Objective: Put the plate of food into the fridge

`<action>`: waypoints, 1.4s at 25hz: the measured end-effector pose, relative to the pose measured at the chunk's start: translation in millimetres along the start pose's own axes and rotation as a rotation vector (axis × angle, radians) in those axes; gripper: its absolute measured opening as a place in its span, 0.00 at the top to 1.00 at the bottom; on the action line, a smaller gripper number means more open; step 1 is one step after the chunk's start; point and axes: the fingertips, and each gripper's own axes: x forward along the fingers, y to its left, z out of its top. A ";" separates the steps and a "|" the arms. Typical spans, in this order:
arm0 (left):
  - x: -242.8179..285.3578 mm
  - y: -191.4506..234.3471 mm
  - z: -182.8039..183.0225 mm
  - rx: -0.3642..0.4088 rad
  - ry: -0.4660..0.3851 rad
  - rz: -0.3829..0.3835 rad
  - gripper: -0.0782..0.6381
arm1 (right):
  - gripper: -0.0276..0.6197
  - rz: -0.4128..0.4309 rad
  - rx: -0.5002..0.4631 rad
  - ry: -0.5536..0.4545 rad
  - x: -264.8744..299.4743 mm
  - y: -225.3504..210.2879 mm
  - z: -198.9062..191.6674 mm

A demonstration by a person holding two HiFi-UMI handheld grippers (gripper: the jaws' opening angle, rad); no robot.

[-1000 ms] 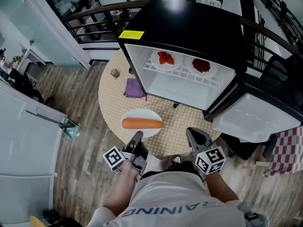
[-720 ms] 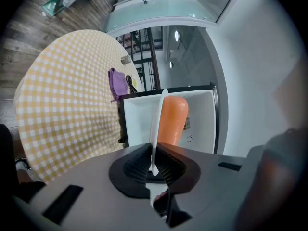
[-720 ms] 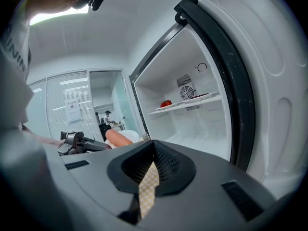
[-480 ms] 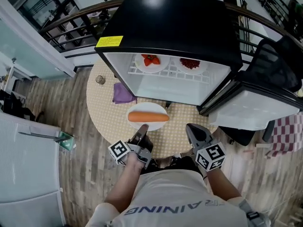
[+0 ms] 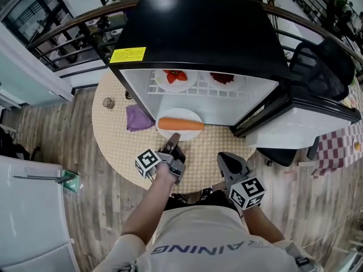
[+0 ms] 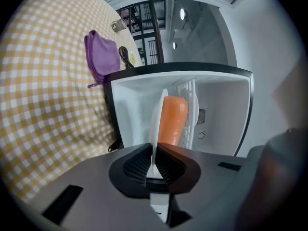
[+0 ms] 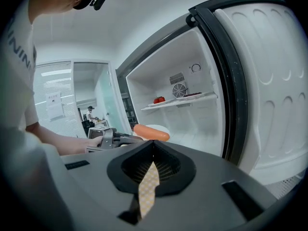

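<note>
- The plate (image 6: 157,124) with the long orange food (image 5: 180,124) is pinched by its near rim in the left tongs (image 5: 173,137), which are clenched on it.
- Over the last second it has been carried forward across the table (image 5: 113,132), and it is now held just ahead of the left tongs, at the lower mouth of the open fridge (image 5: 198,33).
- The right tongs (image 5: 226,160) are held shut and empty, behind and to the right of the left ones.
- The carry is judged nearly done; the plate is yet to be pushed further in and set down.
</note>
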 end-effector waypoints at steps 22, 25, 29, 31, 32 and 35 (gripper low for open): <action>125.5 29.2 34.3 -0.036 -0.034 0.118 0.85 | 0.93 -0.086 0.020 0.040 -15.3 -8.7 -16.4; 133.0 30.9 38.8 -0.040 -0.038 0.139 0.84 | 0.93 -0.089 0.030 0.041 -16.4 -10.0 -17.9; 140.5 33.6 42.6 -0.060 -0.046 0.156 0.84 | 0.93 -0.086 0.042 0.037 -14.8 -11.7 -17.7; 142.7 35.1 44.6 -0.066 -0.054 0.165 0.84 | 0.93 -0.082 0.045 0.036 -13.4 -11.4 -17.3; 143.4 35.7 45.5 -0.070 -0.059 0.167 0.84 | 0.93 -0.078 0.045 0.035 -12.7 -10.8 -17.2; 144.2 37.1 44.8 -0.079 -0.061 0.169 0.83 | 0.93 -0.070 0.046 0.034 -12.1 -10.3 -17.6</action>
